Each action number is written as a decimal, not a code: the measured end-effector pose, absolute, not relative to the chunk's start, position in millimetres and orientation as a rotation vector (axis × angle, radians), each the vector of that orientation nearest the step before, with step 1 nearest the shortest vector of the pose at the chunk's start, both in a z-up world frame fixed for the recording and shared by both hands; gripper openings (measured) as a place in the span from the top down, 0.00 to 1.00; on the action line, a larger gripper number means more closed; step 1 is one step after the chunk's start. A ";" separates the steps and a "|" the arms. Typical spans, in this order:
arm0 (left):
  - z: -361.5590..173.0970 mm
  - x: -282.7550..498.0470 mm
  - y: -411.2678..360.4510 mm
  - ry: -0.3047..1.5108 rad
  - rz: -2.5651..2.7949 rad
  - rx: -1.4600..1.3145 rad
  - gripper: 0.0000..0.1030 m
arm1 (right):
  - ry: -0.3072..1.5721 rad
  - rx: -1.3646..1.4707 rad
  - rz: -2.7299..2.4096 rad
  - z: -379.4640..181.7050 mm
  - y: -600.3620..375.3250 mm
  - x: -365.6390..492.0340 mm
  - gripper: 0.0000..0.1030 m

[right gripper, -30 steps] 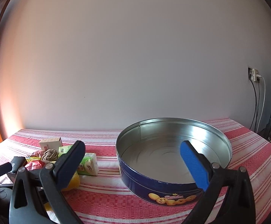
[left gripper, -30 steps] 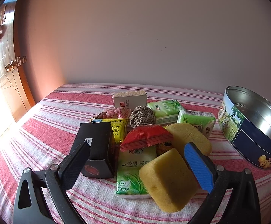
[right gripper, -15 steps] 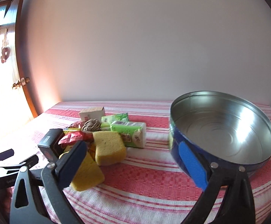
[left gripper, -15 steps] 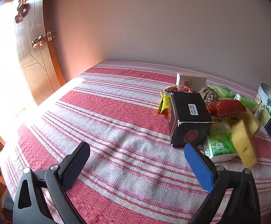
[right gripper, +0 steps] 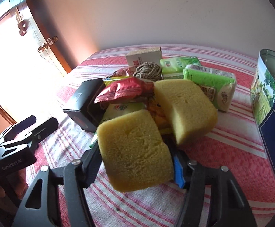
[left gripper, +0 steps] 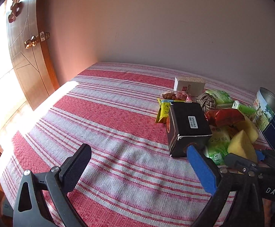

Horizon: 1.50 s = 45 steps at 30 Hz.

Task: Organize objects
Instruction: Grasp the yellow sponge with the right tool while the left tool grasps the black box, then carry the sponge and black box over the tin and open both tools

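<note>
- We see the right gripper [right gripper: 135, 162] with its jaws just closed in on the nearer yellow sponge [right gripper: 135, 151]; the black pad presses its left side and the blue pad its right, so the claw pinches that sponge.
- The held sponge sits at the near edge of the pile, low over the red-and-white striped cloth [right gripper: 222, 151].
- A 2nd yellow sponge [right gripper: 184, 107] lies just behind and to the right, tilted against the pile.
- Behind it we count 2 green tissue packs: one [right gripper: 209, 81] beside the 2nd sponge, another [right gripper: 179, 62] farther back.
- A red foil snack bag [right gripper: 126, 90] rests on top of the pile, with a twine ball [right gripper: 147, 71] and a small white box [right gripper: 144, 57] behind it.
- A black box [right gripper: 86, 102] stands at the left of the pile, touching it.
- The blue cookie tin [right gripper: 269, 98] stands open at the right, apart from the pile.
- The left gripper [left gripper: 137, 170] hovers over bare cloth left of the pile, its jaws spread wide with nothing between them; its blue fingertip [left gripper: 200, 168] appears just in front of the black box.
- In the right wrist view the left gripper shows at the left edge, well apart from the held sponge.
</note>
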<state>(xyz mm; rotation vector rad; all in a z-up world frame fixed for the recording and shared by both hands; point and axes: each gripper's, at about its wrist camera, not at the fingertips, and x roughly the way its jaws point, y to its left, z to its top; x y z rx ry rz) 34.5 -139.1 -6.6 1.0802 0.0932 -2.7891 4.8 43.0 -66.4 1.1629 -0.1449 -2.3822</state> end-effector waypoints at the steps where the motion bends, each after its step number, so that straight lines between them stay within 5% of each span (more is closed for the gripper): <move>1: -6.8 30.9 -137.0 0.095 -2.793 1.091 0.01 | -0.133 1.155 -2.380 -65.8 42.6 8.1 0.42; 12: -5.5 -18.7 -108.3 0.077 -2.812 1.118 0.01 | -0.066 0.871 -2.556 -24.7 76.0 42.9 0.43; 27: -14.9 -58.6 -113.1 0.168 -2.754 1.166 0.01 | -0.076 0.824 -2.660 -10.1 90.6 47.0 0.42; 29: -25.8 -62.2 -114.7 0.191 -2.736 1.200 0.06 | -0.082 0.832 -2.660 -12.0 87.8 46.6 0.42; 34: -41.6 -68.3 -114.5 0.187 -2.739 1.265 0.49 | -0.075 0.835 -2.673 -14.2 89.0 46.0 0.42; 45: -2.4 -15.6 -111.6 0.202 -2.862 0.875 0.49 | -0.073 0.695 -2.765 1.8 95.4 60.9 0.42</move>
